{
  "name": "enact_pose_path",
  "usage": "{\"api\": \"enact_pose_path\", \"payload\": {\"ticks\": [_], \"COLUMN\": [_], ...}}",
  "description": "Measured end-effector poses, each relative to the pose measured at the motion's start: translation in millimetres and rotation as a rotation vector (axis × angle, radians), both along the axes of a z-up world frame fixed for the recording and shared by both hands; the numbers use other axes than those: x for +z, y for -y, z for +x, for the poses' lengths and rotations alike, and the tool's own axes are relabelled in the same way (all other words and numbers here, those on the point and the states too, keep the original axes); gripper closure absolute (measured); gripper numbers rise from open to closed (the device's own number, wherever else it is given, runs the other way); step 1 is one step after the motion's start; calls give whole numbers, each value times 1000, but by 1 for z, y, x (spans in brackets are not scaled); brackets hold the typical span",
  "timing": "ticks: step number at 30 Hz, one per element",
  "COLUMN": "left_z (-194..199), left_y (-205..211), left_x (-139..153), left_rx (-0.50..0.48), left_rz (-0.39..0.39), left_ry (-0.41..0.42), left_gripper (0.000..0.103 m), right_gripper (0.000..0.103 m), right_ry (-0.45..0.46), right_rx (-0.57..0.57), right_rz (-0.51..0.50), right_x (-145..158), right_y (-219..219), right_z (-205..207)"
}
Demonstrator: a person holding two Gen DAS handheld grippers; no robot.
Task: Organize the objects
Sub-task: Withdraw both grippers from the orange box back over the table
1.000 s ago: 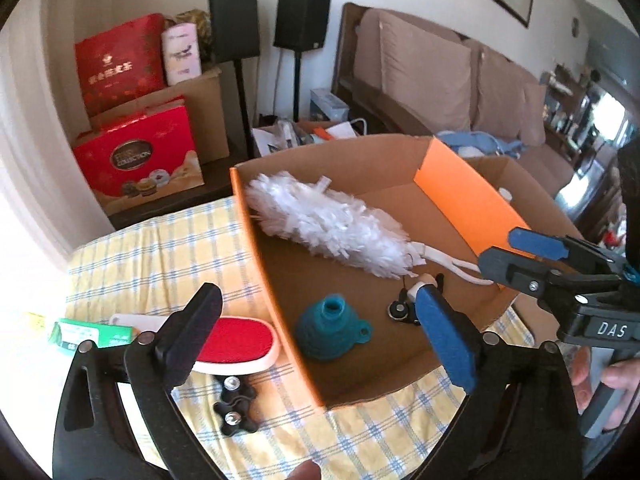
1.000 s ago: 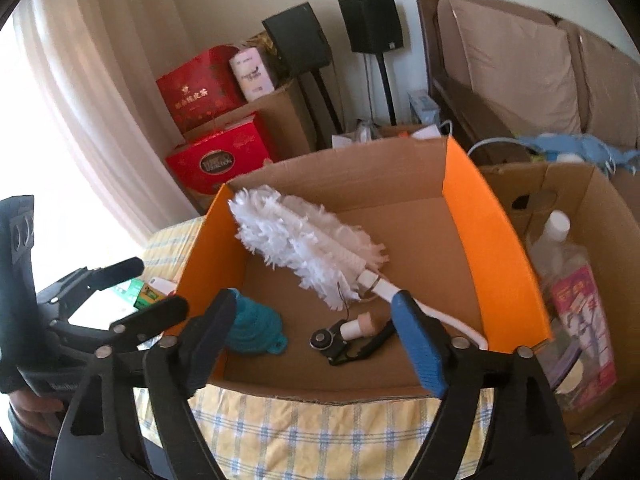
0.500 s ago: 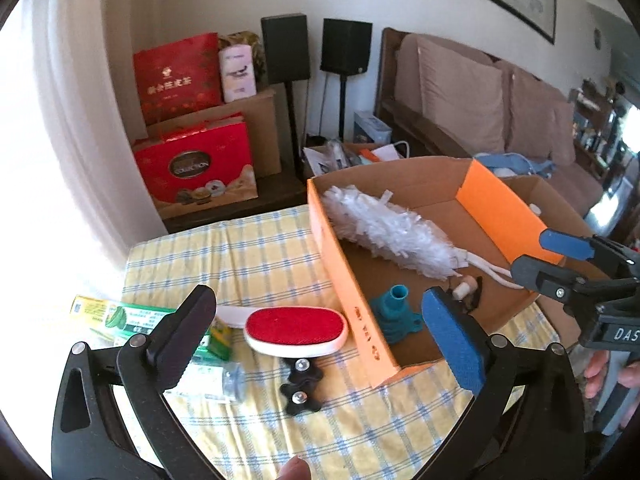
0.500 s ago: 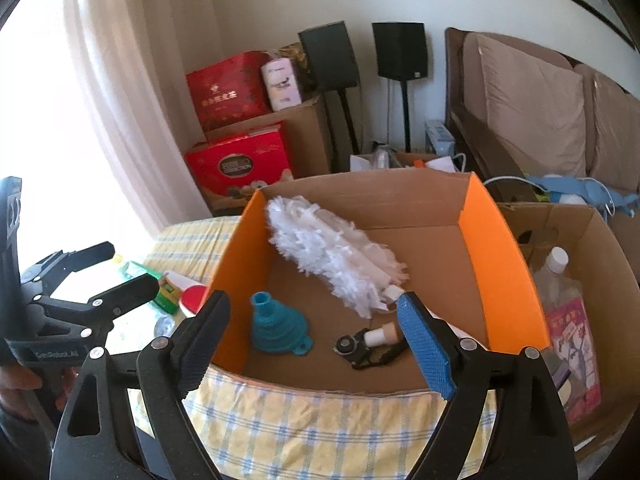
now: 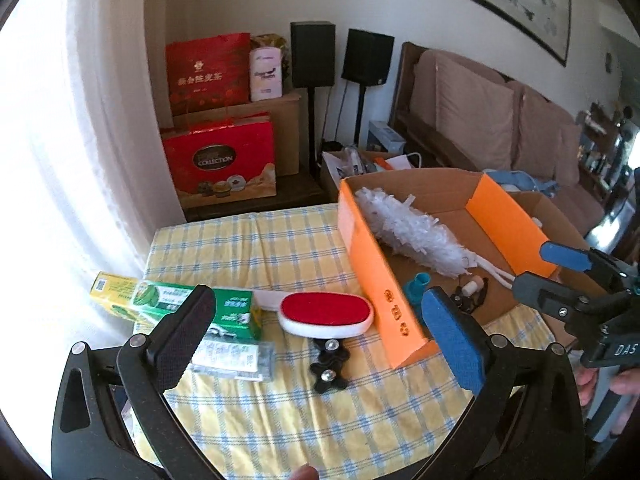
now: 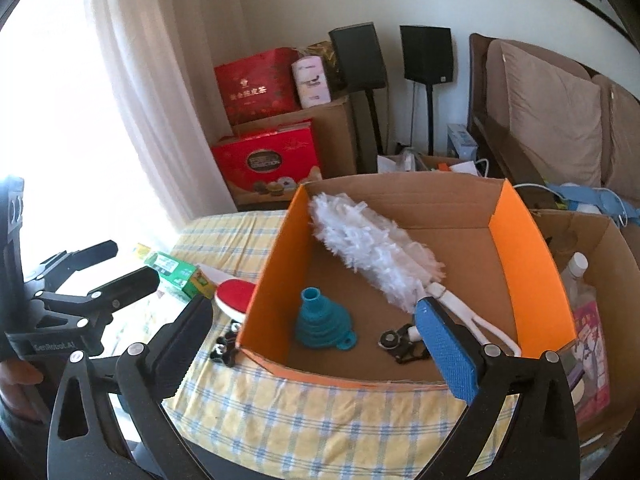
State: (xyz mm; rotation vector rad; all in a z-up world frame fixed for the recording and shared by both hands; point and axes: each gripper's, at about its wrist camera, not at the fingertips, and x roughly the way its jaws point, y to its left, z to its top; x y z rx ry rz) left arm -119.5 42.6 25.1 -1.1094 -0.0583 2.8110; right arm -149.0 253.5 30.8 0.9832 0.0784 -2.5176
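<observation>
Both wrist views are now sitting farther back from the orange-walled cardboard box (image 5: 379, 276) than 1 s ago, so more of the yellow-and-blue checked tablecloth (image 5: 280, 408) is showing. Nearest the left camera, the left gripper (image 5: 316, 332) is hovering over the cloth with its 2 fingers spread wide and nothing between them. Beneath it are lying a black knobbed bracket (image 5: 330, 364), a clear plastic packet (image 5: 234, 360), a white lint brush with a red oval pad (image 5: 326, 314) and a green-and-yellow carton (image 5: 176, 300), all outside the box. The brush is lying just beside the box's left wall. At the near edge of the box, the right gripper (image 6: 316, 336) is likewise standing spread and empty. Inside the box are resting a teal collapsible funnel (image 6: 320, 322), a small black-and-white gadget (image 6: 400, 342) and, beyond them, a white fluffy duster (image 6: 372, 254) lying diagonally. Farther off, red gift boxes (image 5: 222, 168) and 2 black speakers (image 5: 340, 56) are standing by the wall, beside a brown sofa (image 5: 500, 120).
</observation>
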Motion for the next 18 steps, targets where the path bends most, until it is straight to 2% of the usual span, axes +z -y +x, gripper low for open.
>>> {"api": "enact_pose_path", "payload": {"ticks": [10, 18], "left_z": [15, 28], "left_y": [48, 71], "left_x": [-9, -37], "left_rx": [61, 68], "left_rz": [24, 30], "left_ry": [11, 42], "left_gripper": [0, 0], "right_gripper": [0, 0], "right_ry": [-11, 7], "right_rx": [62, 90], "right_rz": [-3, -51], "right_x": [-2, -12], "right_y": [36, 56], "right_z": [12, 16]}}
